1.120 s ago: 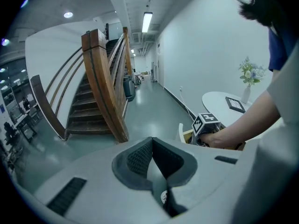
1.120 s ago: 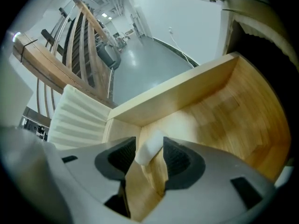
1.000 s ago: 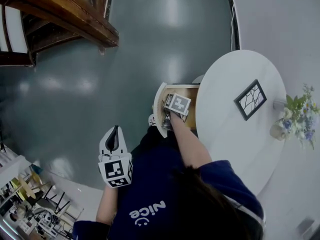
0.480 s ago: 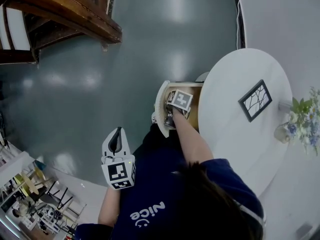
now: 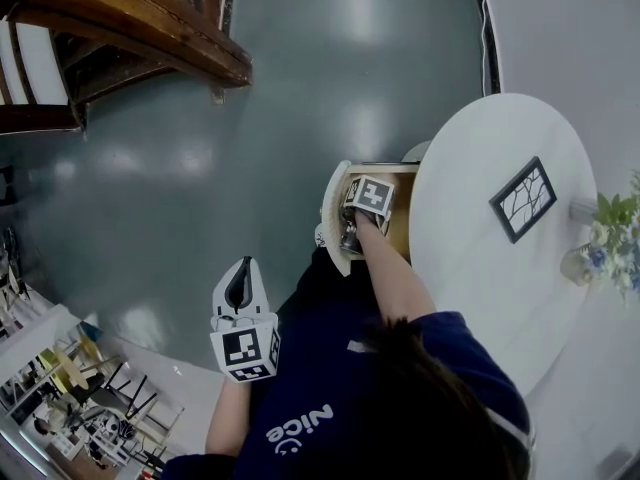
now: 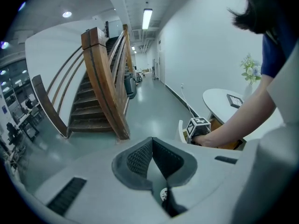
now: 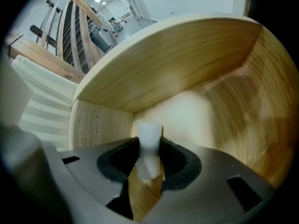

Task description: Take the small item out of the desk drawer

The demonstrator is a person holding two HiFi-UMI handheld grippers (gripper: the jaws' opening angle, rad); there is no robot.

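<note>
We take the pulled-out light wooden drawer with the white curved front (image 5: 335,223) as our marker for every place. Well away from the drawer, across the glossy grey-green floor (image 5: 300,88), rises the dark wooden staircase (image 5: 130,23). The round white table (image 5: 470,268) lies right above the drawer, which juts out from under its rim. On the tabletop, well apart from the drawer, rest a black-framed picture (image 5: 523,199) and, further off, a bunch of pale flowers (image 5: 612,233). Our dark blue top (image 5: 330,378) fills the view just beside the drawer's open end.

The left gripper (image 5: 239,273) hangs well clear of the drawer, on the side away from the table, its jaws together with nothing in them. The right gripper (image 5: 349,238) is down inside the drawer, pointing steeply at its floor, so it is by far the nearer hand. Its jaws have just been closing, and the small white waisted item (image 7: 149,149) sits between them. The dark pads (image 7: 175,164) meet its two sides in a narrowed grip.

The item is inside the drawer, close to one wooden corner. Its long axis runs along the jaws, wider end toward the tips. We judge the way out is straight back up along that line, clear of the drawer's wooden walls (image 7: 187,55) and the table rim above
</note>
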